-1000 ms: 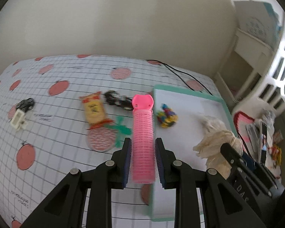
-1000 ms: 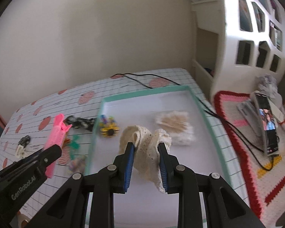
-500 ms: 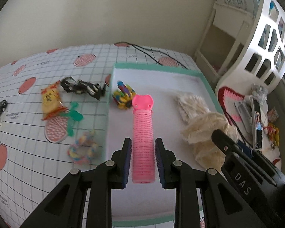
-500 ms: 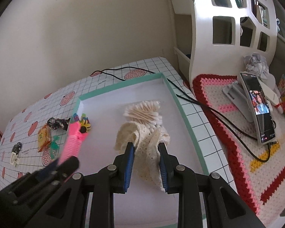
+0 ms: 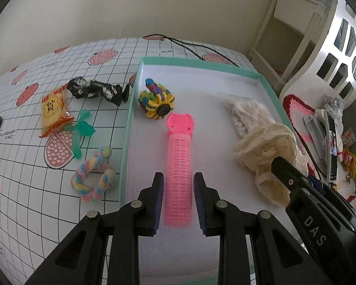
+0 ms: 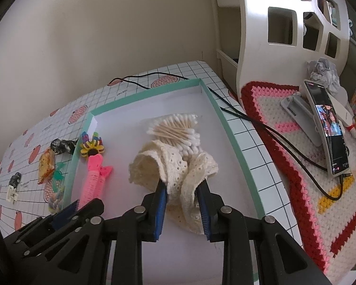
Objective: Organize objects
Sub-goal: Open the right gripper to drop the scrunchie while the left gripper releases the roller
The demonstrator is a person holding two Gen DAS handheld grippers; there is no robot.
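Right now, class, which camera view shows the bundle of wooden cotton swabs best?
The right wrist view: the bundle of wooden cotton swabs lies in plain sight, sticks and tips distinct. In the left wrist view it is a blurred white fringe beside the cream lace cloth.

Soft, even daylight fills both views, bright enough that colours read true. The white floor of the tray (image 5: 225,90) is nearly washed out, with only faint, diffuse shadows along its near-left wall. The wall (image 6: 106,35) behind grades from pale to a dimmer tone on the right. Both views bend hard at the rim, with black vignetting in the corners. The centre is sharp; the phone screen (image 6: 332,123) glows, and the far-right clutter goes slightly soft.
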